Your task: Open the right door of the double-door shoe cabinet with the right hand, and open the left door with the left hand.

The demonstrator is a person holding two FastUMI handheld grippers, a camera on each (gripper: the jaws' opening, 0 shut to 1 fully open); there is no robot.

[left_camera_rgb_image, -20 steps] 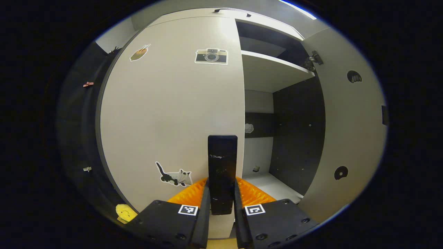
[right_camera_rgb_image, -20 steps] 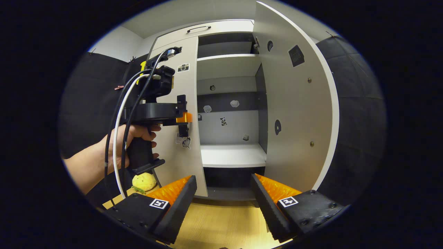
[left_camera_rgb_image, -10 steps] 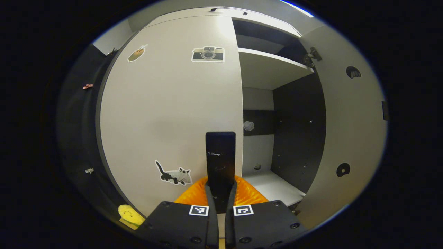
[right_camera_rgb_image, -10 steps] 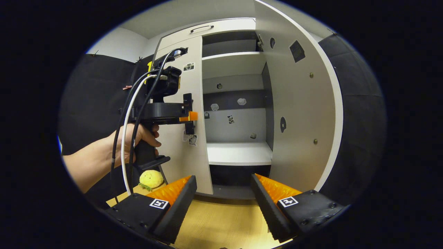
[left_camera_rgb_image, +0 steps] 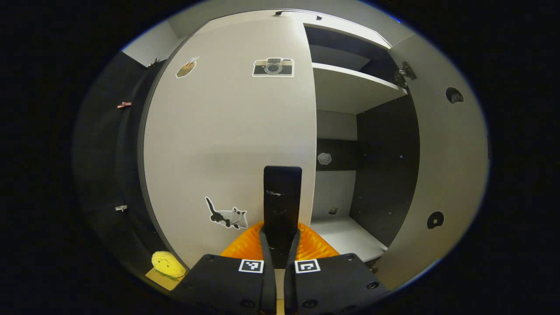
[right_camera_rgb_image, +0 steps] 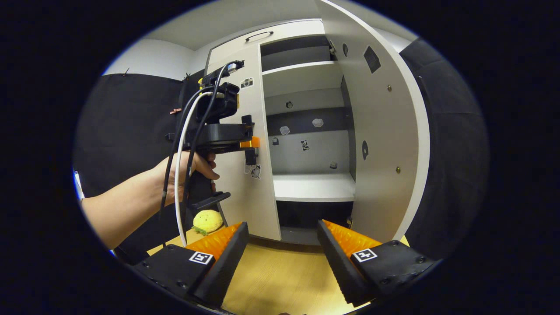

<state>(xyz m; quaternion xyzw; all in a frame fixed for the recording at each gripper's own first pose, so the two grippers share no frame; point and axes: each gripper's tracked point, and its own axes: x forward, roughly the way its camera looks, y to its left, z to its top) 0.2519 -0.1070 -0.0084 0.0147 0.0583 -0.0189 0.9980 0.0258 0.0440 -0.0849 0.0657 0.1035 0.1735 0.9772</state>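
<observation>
The shoe cabinet's left door [left_camera_rgb_image: 227,131] is white with stickers and stands close in front in the left gripper view. My left gripper [left_camera_rgb_image: 280,238] is shut on that door's black vertical handle [left_camera_rgb_image: 282,197], which rises between the orange fingers. The right door [left_camera_rgb_image: 446,166] stands swung wide open. In the right gripper view, a hand holds the left gripper [right_camera_rgb_image: 247,142] against the left door [right_camera_rgb_image: 256,175] at its handle. My right gripper [right_camera_rgb_image: 282,245] is open and holds nothing, low in front of the open right door [right_camera_rgb_image: 385,144].
The open half of the cabinet shows white shelves [right_camera_rgb_image: 313,188] and a dark side wall. A yellow plush toy [right_camera_rgb_image: 208,221] lies on the wooden floor [right_camera_rgb_image: 280,280] left of the cabinet. A drawer front with a handle [right_camera_rgb_image: 258,36] sits above the doors.
The left gripper's fingers closed onto the left door's handle and stay clamped. In the right gripper view the cabinet has drifted right and a little farther off; the right gripper stays open.
</observation>
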